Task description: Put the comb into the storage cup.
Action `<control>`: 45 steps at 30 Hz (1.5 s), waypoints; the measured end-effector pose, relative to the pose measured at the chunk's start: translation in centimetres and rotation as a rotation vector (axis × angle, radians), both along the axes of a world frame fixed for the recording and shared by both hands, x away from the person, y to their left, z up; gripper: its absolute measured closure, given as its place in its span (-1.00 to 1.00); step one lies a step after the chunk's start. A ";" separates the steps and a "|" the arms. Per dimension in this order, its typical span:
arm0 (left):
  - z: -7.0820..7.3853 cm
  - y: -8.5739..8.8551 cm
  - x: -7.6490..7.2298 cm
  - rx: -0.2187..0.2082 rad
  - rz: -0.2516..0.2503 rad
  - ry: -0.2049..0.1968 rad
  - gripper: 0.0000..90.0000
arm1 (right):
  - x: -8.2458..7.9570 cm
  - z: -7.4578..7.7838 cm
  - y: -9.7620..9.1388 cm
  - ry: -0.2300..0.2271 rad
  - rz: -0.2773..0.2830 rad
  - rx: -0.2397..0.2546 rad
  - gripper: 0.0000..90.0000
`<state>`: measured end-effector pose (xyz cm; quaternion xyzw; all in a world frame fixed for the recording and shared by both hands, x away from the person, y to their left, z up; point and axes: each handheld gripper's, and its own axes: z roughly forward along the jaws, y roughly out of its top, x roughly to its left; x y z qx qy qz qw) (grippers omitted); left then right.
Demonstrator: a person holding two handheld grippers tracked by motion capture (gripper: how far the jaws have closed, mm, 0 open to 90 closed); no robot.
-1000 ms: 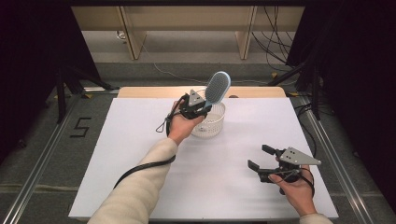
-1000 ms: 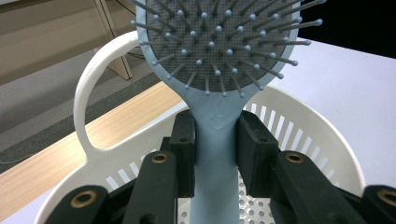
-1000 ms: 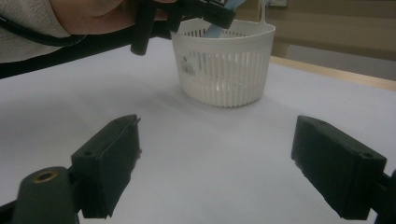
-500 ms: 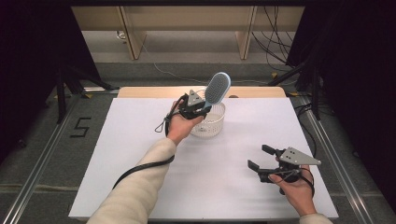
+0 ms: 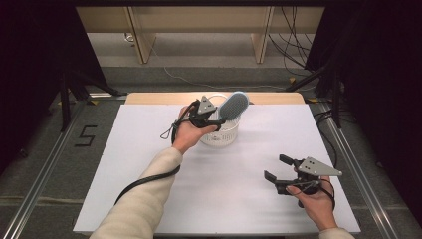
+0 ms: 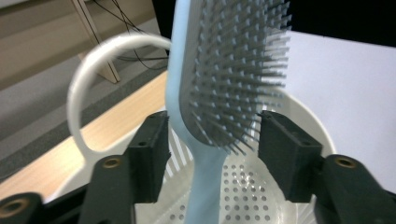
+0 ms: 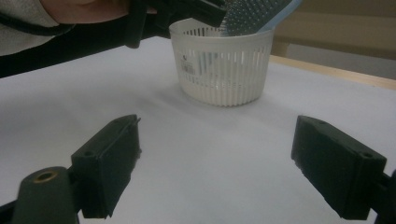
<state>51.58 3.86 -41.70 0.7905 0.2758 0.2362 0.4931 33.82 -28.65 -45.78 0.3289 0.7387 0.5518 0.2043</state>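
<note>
The hairbrush (image 6: 219, 93) top is cut off; its handle end hides inside the basket (image 6: 303, 116).

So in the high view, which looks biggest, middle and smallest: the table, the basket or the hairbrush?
1. The white table, by far the biggest.
2. The white basket.
3. The blue hairbrush, though its handle is hidden down inside the basket, so its full size is unsure.

White sheet (image 5: 149, 149) covers most of the table, w/ a strip of bare wood (image 5: 149, 98) showing along the far edge. Grey floor (image 5: 209, 59) behind it, wooden legs (image 5: 142, 35) and a bunch of cables (image 5: 293, 45) back there. Number 5 (image 5: 85, 135) marked on the floor left of the table, metal rail (image 5: 45, 169) beside it.
</note>
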 end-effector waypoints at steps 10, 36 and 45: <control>1.1 1.4 -0.6 -0.061 0.076 0.058 -0.43 | 0.0 0.0 0.0 0.000 -0.001 0.001 -0.64; 1.1 4.0 -2.9 0.000 0.122 0.153 -1.00 | 0.1 -0.1 0.0 0.003 -0.008 -0.003 -0.64; 1.0 4.7 -3.7 0.004 0.127 0.153 -1.00 | 0.0 0.0 0.0 0.001 -0.009 -0.002 -0.64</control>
